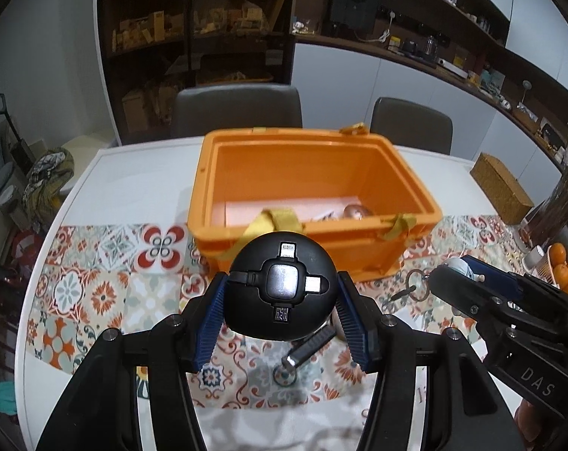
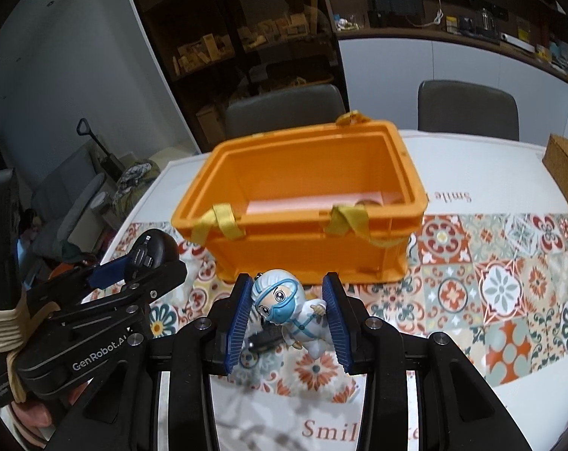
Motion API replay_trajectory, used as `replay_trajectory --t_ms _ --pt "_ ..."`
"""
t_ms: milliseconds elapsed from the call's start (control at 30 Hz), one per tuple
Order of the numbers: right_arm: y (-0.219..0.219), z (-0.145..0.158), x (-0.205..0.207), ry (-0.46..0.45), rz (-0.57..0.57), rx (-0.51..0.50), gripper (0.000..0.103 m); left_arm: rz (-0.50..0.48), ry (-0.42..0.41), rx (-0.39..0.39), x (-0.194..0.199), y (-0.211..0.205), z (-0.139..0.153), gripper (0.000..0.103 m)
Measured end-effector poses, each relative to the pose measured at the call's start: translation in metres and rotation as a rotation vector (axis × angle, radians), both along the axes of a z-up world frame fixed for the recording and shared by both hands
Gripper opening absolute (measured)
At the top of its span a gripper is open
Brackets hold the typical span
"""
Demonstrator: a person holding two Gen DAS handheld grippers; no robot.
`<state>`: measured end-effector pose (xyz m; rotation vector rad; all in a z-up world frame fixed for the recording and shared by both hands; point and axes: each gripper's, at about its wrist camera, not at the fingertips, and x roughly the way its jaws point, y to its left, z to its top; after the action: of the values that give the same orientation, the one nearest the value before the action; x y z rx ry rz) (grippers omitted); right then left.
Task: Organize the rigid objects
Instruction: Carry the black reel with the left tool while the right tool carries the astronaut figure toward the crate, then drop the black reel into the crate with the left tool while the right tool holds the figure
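So on my left feed, the left tongs (image 1: 282, 308) are clamped on a round black cable reel (image 1: 282, 285), the kind with a bunch of connector tips sticking out of its face, and it sits dead centre in the lower half of the frame, lifted clear of the desk (image 1: 133, 188). Blue pads pressing it from both sides. Under it, lower centre, a little black USB stick (image 1: 309, 349) lies on the patterned tile runner (image 1: 96, 293), and a metal key ring (image 1: 415, 287) sits to its right.

On the right feed, the right tongs (image 2: 288, 315) are closed on a small toy figure (image 2: 289, 310) in a white suit with a blue mask and goggles, lower centre, tilted sideways between the pads and also off the cloth.

The orange crate (image 2: 302, 203) is open-topped, mid-frame in both views, just past both sets of tongs, with yellow straps (image 2: 223, 223) draped over its near rim. There's something pale and flat on its floor, plus a roundish thing I can't make out. Two grey chairs (image 1: 238, 109) stand behind the desk.
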<state>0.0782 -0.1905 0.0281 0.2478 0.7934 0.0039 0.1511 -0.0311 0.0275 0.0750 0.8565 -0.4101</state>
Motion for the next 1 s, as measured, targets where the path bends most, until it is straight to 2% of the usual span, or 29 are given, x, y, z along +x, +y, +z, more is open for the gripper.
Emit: replay_trajectory --t_ms 367,1000 --pt "-0.003 0.026 0.018 -0.062 -0.005 -0.014 0.039 -0.033 -0.018 -0.033 0.021 -0.009 0.023 0.056" --pt "-0.014 0.047 0.079 -0.045 -0.012 -0.056 0.039 -0.039 -0.051 0.028 0.070 -0.032 0.046 0.056"
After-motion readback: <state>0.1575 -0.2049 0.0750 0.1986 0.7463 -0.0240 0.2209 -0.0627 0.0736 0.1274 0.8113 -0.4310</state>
